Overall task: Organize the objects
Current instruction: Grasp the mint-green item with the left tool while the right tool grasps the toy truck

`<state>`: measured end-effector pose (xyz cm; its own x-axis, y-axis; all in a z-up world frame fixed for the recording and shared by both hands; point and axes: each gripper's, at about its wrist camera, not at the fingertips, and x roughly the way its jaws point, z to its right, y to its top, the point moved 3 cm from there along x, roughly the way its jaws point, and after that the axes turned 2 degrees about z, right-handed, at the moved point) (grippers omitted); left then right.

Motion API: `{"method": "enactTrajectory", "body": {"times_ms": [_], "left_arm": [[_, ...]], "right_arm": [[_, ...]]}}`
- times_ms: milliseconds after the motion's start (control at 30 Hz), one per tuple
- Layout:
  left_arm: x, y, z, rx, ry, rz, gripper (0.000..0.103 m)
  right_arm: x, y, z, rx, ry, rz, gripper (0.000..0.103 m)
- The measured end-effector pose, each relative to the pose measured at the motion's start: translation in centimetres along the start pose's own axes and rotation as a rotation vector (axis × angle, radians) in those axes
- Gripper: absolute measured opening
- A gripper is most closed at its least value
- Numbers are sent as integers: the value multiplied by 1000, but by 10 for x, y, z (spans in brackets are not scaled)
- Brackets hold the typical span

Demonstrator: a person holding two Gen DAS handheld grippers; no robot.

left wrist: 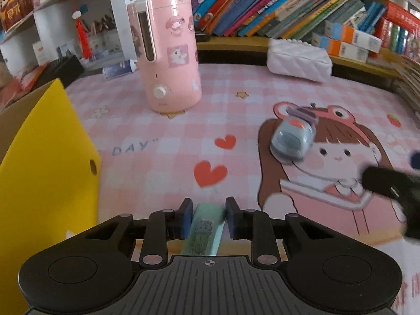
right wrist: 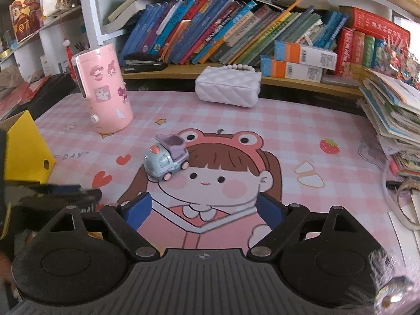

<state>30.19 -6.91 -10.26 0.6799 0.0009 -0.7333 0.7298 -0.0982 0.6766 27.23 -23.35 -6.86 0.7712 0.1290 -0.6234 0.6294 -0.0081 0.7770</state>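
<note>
My left gripper (left wrist: 208, 215) is shut on a small mint-green box (left wrist: 204, 229) with a drawn figure on it, held low over the pink cartoon desk mat (left wrist: 162, 131). A grey-blue toy truck (left wrist: 294, 137) with a purple bed stands on the mat ahead to the right; it also shows in the right wrist view (right wrist: 168, 160). My right gripper (right wrist: 203, 207) is open and empty, low over the mat, a short way behind the truck. A yellow box (left wrist: 44, 162) stands at the left, also in the right wrist view (right wrist: 26, 149).
A pink humidifier (left wrist: 169, 52) stands at the back left. A white quilted purse (left wrist: 299, 59) lies at the back edge. Shelves of books (right wrist: 236, 34) run behind. A leaning stack of booklets (right wrist: 391, 110) sits on the right. The right gripper shows blurred at the right edge (left wrist: 391, 186).
</note>
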Motion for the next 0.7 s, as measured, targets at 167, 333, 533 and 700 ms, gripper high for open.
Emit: {"method": "enactTrajectory", "body": {"times_ms": [167, 333, 533, 700], "left_arm": [[-19, -11, -2, -18, -38, 12, 29], [-26, -21, -6, -9, -20, 0, 36], [-24, -28, -10, -44, -30, -7, 28], [-30, -28, -13, -100, -53, -3, 23]], "right_arm": [[16, 8, -10, -30, 40, 12, 87], [29, 13, -18, -44, 63, 19, 87], [47, 19, -26, -80, 81, 20, 87], [66, 22, -34, -123, 84, 25, 88]]}}
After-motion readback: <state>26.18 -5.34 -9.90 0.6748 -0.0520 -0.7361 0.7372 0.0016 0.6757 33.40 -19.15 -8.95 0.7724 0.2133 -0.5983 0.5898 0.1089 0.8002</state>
